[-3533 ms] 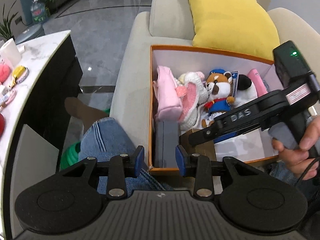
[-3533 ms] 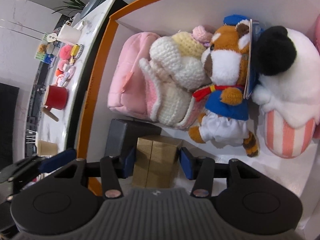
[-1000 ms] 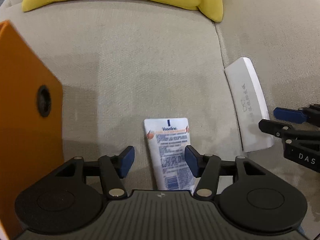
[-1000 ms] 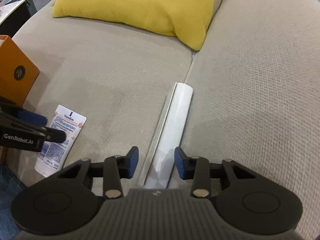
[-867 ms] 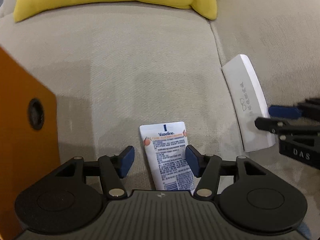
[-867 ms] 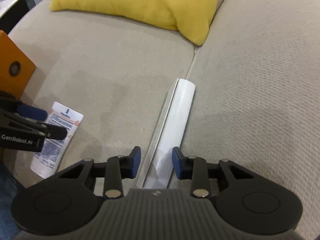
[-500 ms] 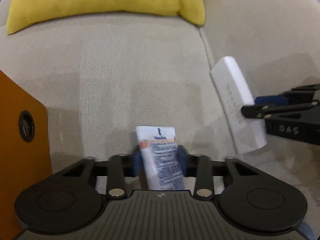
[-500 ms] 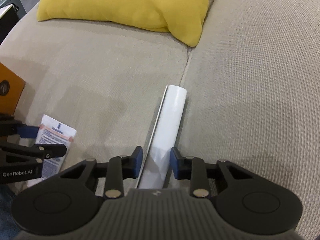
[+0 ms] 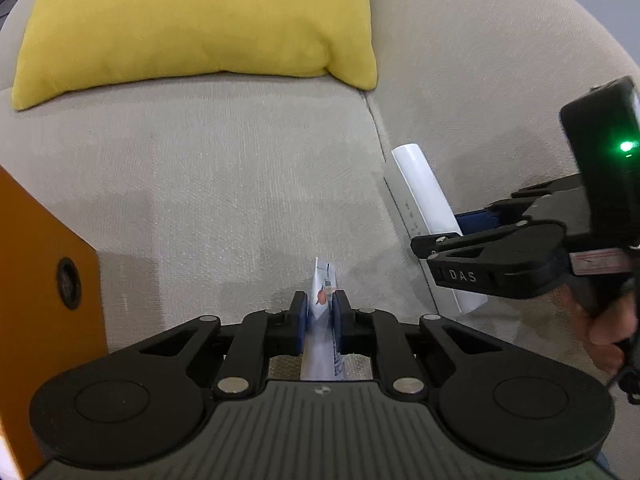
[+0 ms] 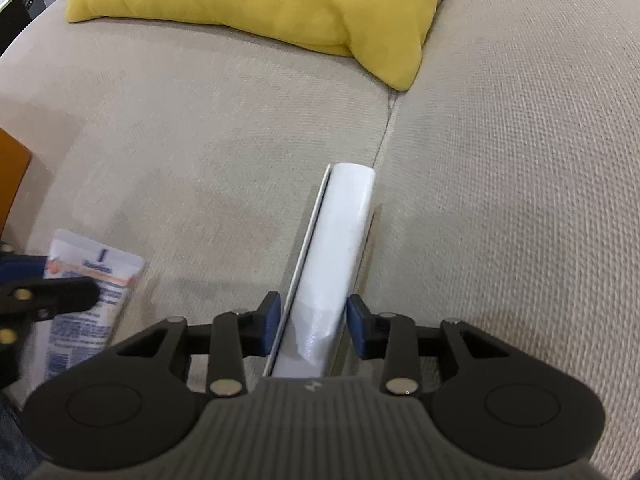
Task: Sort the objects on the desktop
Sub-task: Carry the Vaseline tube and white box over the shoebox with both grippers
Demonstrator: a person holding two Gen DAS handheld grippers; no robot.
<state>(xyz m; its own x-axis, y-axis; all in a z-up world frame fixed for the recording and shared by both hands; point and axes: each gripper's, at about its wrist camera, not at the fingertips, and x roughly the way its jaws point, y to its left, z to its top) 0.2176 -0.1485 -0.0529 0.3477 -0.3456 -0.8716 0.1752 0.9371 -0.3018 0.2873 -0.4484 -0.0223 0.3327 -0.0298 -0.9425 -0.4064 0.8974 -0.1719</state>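
A white and blue lotion tube stands on edge between the pads of my left gripper, which is shut on it just above the beige sofa seat. The same tube shows at the left of the right wrist view with the left gripper on it. A long white case lies on the seat by the cushion seam. My right gripper straddles its near end; its jaws are opening, and a small gap shows at the right pad. From the left wrist view the right gripper sits over the case.
A yellow cushion rests against the sofa back. An orange box stands at the left edge of the seat. A person's hand holds the right gripper's handle. Bare sofa fabric stretches right of the seam.
My left gripper's jaws closed on the tube, which turned from flat onto its edge and rose a little. The right gripper sank along the white case, its pads now slightly wider apart.
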